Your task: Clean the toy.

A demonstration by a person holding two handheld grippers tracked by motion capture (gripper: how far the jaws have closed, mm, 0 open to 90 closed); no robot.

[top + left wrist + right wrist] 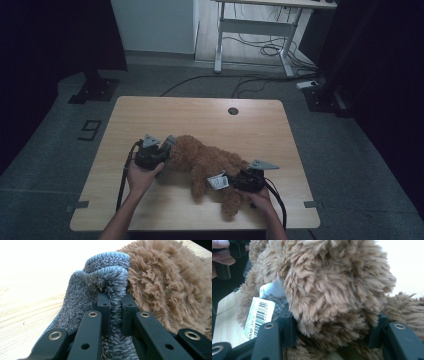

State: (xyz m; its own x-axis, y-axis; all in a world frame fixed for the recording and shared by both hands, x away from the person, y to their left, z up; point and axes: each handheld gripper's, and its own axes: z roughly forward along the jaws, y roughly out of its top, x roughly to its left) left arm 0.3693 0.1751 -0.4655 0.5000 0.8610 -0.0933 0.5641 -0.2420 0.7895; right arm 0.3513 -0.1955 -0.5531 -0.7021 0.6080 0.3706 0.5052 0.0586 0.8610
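- High view: a shaggy brown plush toy [205, 162] lies near the table's [150, 112] front edge, between both grippers.
- Left gripper view: left gripper [115, 305] is clamped on a fuzzy grey sock [100, 287] at the toy.
- Right gripper view: right gripper [334, 331] grips the toy's fur beside a barcode tag [260, 315].

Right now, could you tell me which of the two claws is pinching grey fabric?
The left claw: it clamps the grey knitted sock, while the right claw grips the brown teddy.

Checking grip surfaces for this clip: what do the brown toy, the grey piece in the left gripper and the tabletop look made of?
Brown toy: plush fabric with long, shaggy, matte pile. Grey piece: fuzzy knit, probably chenille-like, with a ribbed edge and short soft fibres. Tabletop: pale wood-grain surface, smooth and matte, possibly laminate rather than solid wood.
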